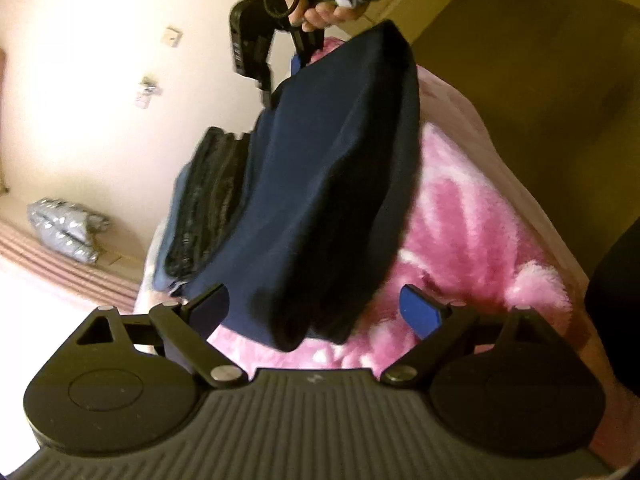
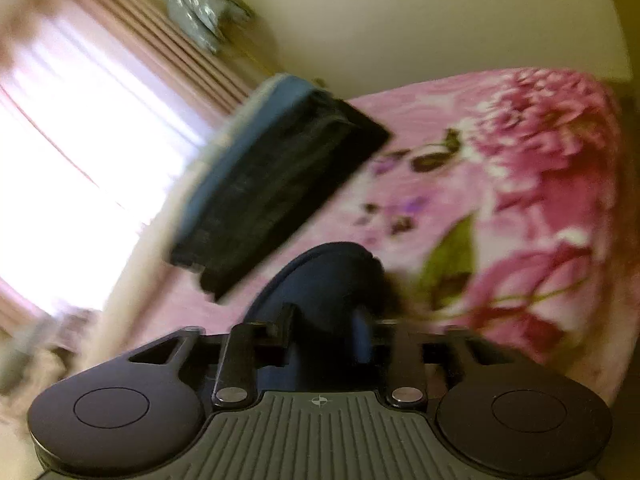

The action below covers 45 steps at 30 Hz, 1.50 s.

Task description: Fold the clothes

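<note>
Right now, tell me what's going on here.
A person is folding clothes on a bed with a pink floral blanket. The right gripper is shut on a navy garment and holds it up above the blanket. The left gripper is open just beneath the hanging cloth. A stack of folded dark clothes lies on the bed.

1. The left gripper (image 1: 314, 312) has its jaws spread wide, with the lower end of a navy garment (image 1: 320, 200) hanging between them; neither blue pad clearly touches the cloth
2. The right gripper (image 1: 300, 54) pinches the garment's top edge, a hand (image 1: 326, 14) wrapped round its handle
3. A pink fluffy blanket (image 1: 472, 240) lies beneath and to the right of the garment
4. A stack of folded dark clothes (image 1: 204, 208) sits just left of the garment
5. A silver wrapped bundle (image 1: 66, 228) rests at the cream wall (image 1: 100, 80)
</note>
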Available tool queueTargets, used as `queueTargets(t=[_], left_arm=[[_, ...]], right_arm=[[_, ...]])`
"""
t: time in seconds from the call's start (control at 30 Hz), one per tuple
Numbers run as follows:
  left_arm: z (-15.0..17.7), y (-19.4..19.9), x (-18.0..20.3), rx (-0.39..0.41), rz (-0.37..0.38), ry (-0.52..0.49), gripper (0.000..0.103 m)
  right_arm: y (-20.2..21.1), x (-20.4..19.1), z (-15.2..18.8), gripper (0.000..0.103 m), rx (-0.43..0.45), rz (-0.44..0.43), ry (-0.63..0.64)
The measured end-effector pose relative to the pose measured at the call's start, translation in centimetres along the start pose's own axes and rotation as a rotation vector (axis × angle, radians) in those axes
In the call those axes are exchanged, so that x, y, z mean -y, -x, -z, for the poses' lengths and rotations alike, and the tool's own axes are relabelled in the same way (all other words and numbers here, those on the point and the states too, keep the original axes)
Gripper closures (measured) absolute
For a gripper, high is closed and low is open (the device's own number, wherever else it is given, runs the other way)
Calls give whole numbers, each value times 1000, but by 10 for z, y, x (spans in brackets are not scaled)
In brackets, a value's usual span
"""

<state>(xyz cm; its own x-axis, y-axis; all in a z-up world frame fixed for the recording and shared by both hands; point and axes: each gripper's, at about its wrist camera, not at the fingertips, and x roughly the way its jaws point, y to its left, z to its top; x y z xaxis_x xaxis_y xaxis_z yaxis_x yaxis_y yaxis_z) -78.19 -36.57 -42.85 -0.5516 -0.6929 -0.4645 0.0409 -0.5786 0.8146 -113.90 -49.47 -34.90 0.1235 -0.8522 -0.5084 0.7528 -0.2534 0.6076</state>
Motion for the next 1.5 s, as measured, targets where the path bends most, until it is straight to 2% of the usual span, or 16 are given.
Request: queueTargets(t=[0.07, 0.1, 0.17, 0.23, 0.3, 0.37, 0.53, 0.63, 0.7, 0.83, 1.03, 1.07, 1.1, 1.2, 1.43, 1.5], left_arm=[[2, -7, -1, -9, 26, -6, 13], [3, -9, -1, -12, 37, 4, 13], [4, -12, -6, -18, 61, 33, 14], [4, -15, -12, -32, 96, 89, 15], [5, -21, -17, -51, 138, 160, 15], [7, -20, -21, -60, 147, 189, 15], [4, -3, -29, -98, 116, 223, 16], [6, 11, -36, -112, 80, 264, 16], [6, 19, -36, -113, 63, 268, 16], [4, 32, -34, -108, 34, 260, 16], [-8, 27, -23, -71, 1, 176, 12], [-11, 22, -21, -68, -5, 167, 12], [-14, 17, -20, -66, -10, 158, 12], [-24, 1, -13, -62, -31, 117, 12], [-37, -41, 10, -107, -102, -69, 15], [-36, -51, 12, -132, -116, -103, 31]], right_arm=[[14, -1, 8, 31, 35, 41, 75], [21, -2, 13, 31, 52, 55, 113], [43, -8, 24, 31, 76, 27, 199], [63, -20, 45, 31, 65, -46, 325], [78, -34, 72, 31, 29, -103, 474], [82, -46, 100, 31, -23, -121, 611], [72, -66, 158, 31, -107, -86, 906], [68, -79, 188, 31, -93, -50, 1161], [66, -86, 205, 31, -92, -57, 1277], [51, -96, 229, 31, -93, -48, 1418], [20, -103, 250, 32, -100, 82, 1664], [18, -102, 248, 46, -102, 91, 1680], [16, -101, 246, 70, -104, 100, 1696], [14, -101, 238, 75, -104, 104, 1720], [26, -115, 208, 75, -84, 58, 1667], [27, -118, 205, 75, -81, 51, 1669]])
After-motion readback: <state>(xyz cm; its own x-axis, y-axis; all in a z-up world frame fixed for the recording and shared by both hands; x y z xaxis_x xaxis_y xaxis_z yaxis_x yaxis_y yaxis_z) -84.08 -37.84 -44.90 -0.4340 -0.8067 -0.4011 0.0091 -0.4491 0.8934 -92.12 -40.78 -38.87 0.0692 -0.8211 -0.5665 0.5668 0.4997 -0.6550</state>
